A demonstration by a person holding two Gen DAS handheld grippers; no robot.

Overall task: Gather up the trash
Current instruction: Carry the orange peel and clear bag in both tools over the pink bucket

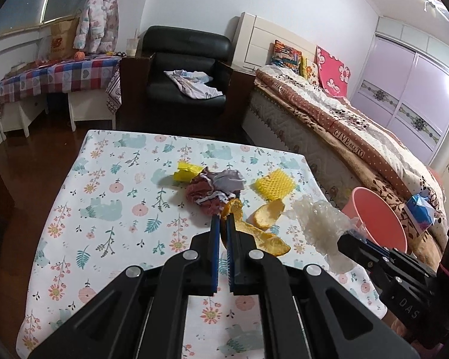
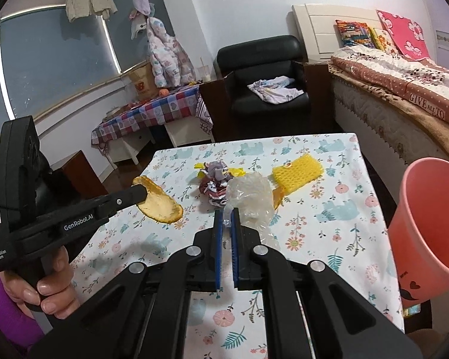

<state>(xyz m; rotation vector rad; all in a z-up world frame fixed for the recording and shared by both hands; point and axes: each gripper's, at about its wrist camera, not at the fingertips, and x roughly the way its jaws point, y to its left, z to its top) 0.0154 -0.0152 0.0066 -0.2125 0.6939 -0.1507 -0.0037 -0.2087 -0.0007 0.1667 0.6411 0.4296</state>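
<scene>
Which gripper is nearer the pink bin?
Right. The right gripper, shut on clear plastic wrap, hovers over the table beside the pink bin; the left gripper, holding orange peel, is farther away.

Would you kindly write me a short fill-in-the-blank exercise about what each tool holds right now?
1. The left tool is shut on a piece of ____ peel.
2. The right tool grips crumpled clear ____.
3. The bin beside the table is ____ in colour.

Missing words: orange; plastic; pink
</scene>
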